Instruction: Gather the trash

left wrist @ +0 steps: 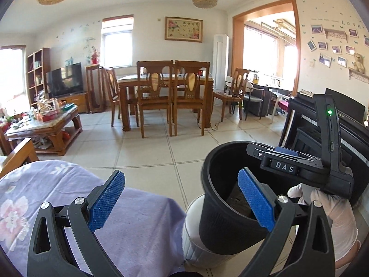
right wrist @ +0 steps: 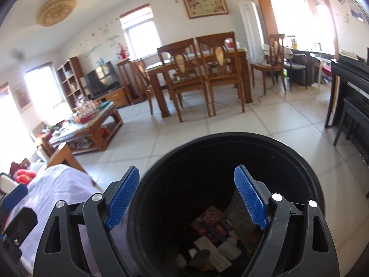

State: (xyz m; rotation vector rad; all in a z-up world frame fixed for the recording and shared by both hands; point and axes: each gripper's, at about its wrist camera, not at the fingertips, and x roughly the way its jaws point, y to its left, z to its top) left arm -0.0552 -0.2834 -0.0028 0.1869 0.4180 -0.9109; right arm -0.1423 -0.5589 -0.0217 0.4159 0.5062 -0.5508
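Trash (right wrist: 214,237) lies in one black bin (right wrist: 230,143); two tools, left tool (left wrist: 182,203) and right tool (right wrist: 186,196), gape empty.

A home's living-dining room — wooden dining table (left wrist: 166,80), television (left wrist: 65,79), framed photos (left wrist: 332,46).

We see a bright, daylit room in both views. Light pours through the windows (left wrist: 117,46) and the balcony opening (left wrist: 267,43), which blow out to white glare. The fisheye lenses bend walls and ceiling and leave dark corners. The right wrist view is slightly soft with motion blur (most at the edges), and the bin's interior (right wrist: 207,196) sits in deep shadow.
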